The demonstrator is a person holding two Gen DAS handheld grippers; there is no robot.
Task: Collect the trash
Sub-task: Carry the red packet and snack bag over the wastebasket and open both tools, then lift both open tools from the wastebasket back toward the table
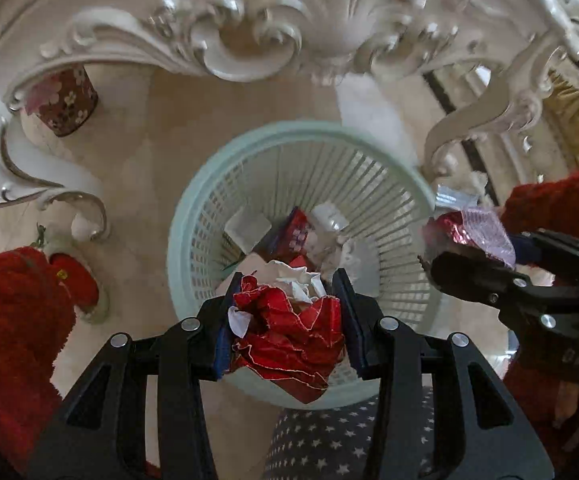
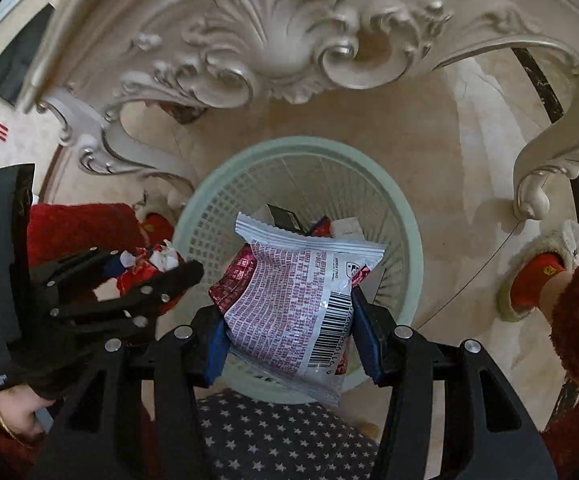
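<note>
Jaws: left gripper [image 1: 285,312] clamps a crumpled red foil wrapper [image 1: 289,340]; right gripper [image 2: 289,320] pinches a silver-and-red printed snack packet [image 2: 293,300]. Both hang over the pale green slatted plastic wastebasket [image 1: 193,208], near an ornate white carved table [image 1: 249,20]. Progress: several scraps binned; these two await release. Obscured: basket floor, remaining litter elsewhere.

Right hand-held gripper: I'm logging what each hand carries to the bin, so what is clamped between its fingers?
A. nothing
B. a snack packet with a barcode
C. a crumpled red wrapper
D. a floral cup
B: in the right wrist view the right hand-held gripper is shut on a snack packet printed with red text and a barcode, held over the pale green basket.
</note>
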